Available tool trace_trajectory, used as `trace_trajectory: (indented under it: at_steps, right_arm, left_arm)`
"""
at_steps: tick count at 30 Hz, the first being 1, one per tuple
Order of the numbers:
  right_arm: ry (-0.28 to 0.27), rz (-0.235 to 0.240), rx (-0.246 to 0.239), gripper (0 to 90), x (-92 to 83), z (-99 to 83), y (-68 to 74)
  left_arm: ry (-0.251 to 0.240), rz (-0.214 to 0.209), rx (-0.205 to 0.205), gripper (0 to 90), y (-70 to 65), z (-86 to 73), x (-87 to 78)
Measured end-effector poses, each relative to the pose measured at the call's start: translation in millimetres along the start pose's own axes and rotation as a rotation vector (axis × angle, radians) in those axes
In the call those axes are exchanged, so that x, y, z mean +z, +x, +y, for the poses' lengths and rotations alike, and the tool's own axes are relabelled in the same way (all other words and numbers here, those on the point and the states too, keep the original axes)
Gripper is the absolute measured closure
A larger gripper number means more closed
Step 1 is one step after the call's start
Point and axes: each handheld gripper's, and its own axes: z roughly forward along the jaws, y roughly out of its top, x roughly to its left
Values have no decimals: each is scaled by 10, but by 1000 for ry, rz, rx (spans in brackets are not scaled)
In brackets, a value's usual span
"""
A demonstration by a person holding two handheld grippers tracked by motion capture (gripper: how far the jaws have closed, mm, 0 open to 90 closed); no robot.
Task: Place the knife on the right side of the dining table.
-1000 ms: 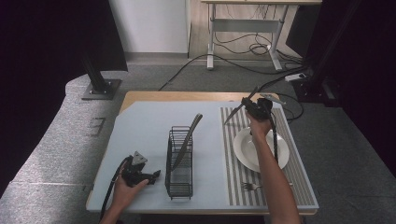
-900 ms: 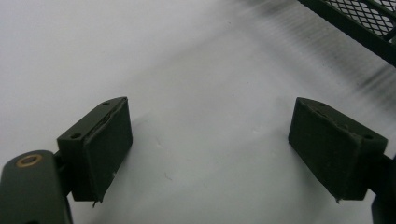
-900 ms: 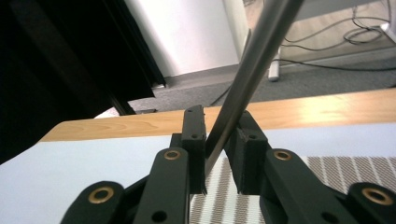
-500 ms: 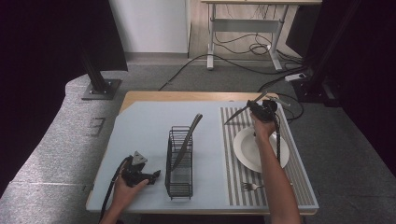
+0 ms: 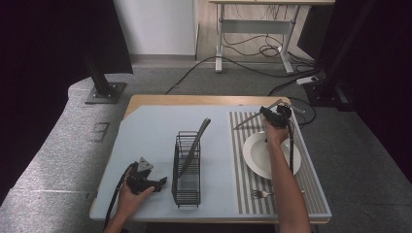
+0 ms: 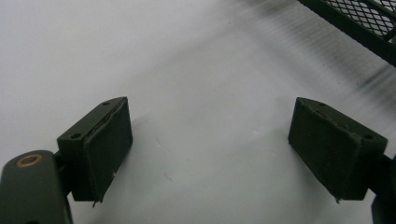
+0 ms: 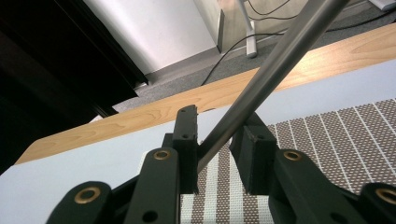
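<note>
Long slim silver metal utensil [image 5: 248, 121] is over at the far end of the striped placemat, slanting down with its tip low over the stripes. I can't tell if it's touching yet.

Going left to right: the left gripper [image 5: 158, 183] sits on the pale blue table cover [image 5: 145, 131] near the front edge. Its jaws are spread wide with nothing between them, which the left gripper view [image 6: 210, 149] makes pretty obvious.

Just beside it is the black wire cutlery rack [image 5: 187, 170]. It has one dark grey curved-handled utensil [image 5: 199, 136] leaning in it, handle poking out the far end, and otherwise looks empty.

Next comes the brown-and-white striped placemat [image 5: 243, 194], with a small silver fork [image 5: 261, 194] lying near its front edge. The round white plate [image 5: 257, 155] in the middle of it has nothing on it that I can see.

The right gripper [image 5: 266, 112] is at the far edge of the mat. In the right gripper view [image 7: 215, 140] the utensil's handle [image 7: 271, 70] runs between the jaws. They've just been easing apart, and the handle leans on one pad with a sliver of mat showing beside the other, so the grip looks let go.

My read is that it's a place setting, roughly halfway: plate and fork are down, this piece is being set down now, and the one in the rack is left to move.
</note>
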Motion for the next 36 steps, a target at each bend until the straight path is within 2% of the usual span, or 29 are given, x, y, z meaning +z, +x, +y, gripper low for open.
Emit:
trace_trajectory:
  at_steps: [4, 10, 23, 36]
  right_arm:
    - [3, -6, 11, 715, 7, -6, -16]
    - [21, -41, 33, 698, 20, -20, -57]
    - [72, -92, 130, 681, 46, -50, -154]
    - [96, -103, 154, 674, 46, -51, -186]
  left_arm:
    - [0, 0, 0, 129, 0, 0, 0]
    - [0, 0, 0, 129, 0, 0, 0]
    - [0, 0, 0, 129, 0, 0, 0]
    - [1, 0, 0, 129, 0, 1, 0]
